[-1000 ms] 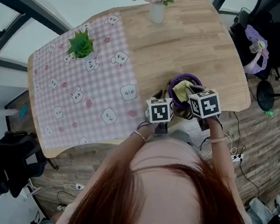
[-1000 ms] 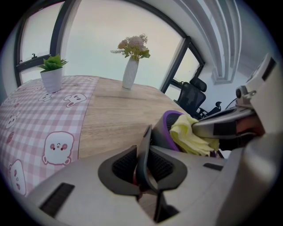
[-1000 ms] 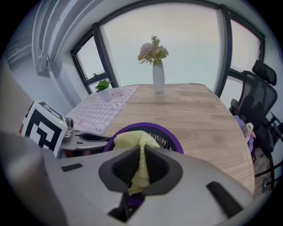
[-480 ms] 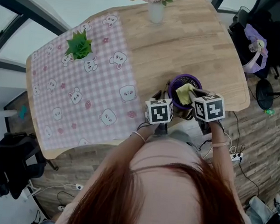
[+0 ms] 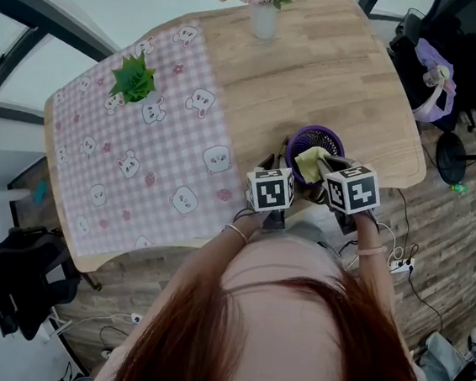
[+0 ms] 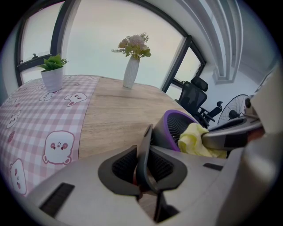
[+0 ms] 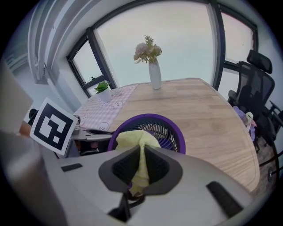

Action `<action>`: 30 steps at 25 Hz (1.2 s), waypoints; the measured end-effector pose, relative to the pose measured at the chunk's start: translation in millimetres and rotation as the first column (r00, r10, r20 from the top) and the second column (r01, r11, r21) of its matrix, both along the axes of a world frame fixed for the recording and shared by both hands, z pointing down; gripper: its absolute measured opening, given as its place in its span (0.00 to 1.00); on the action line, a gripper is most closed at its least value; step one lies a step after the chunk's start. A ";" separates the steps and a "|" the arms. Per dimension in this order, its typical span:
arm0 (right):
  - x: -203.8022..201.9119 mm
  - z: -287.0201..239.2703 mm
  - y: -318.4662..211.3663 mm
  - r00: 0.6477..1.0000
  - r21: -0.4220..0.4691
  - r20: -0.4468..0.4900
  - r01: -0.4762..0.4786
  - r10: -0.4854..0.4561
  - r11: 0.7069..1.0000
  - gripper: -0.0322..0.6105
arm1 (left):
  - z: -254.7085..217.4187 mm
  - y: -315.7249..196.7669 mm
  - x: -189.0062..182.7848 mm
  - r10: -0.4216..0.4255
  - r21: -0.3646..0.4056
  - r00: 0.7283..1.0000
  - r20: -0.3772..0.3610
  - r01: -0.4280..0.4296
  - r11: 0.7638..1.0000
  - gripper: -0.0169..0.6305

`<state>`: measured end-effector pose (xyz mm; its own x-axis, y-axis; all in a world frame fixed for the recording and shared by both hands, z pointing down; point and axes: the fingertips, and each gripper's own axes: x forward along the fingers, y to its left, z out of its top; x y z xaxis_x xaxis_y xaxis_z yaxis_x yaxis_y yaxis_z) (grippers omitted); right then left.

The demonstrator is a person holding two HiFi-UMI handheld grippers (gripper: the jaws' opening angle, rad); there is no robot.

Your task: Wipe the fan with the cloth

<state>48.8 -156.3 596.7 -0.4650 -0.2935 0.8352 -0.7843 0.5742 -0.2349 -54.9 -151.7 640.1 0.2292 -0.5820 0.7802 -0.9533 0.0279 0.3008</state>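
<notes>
A pink checked tablecloth with bear prints covers the wooden table's left part. 1 potted plant stands on it; 1 white flower vase stands on bare wood at the far edge.

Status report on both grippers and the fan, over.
Left gripper shut on a dark side piece of the fan. Right gripper shut on yellow cloth, cloth at the grille. Nothing blocking the fan.

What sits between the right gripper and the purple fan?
A yellow cloth: the right gripper pinches it, and its bunched end sits in front of the fan grille. The right gripper view shows this best.
</notes>
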 end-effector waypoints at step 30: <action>-28.2 -26.2 -14.2 0.988 0.124 0.122 0.075 -0.091 0.989 0.09 | -2.6 5.0 0.0 -0.026 0.009 1.000 0.006 0.026 1.000 0.12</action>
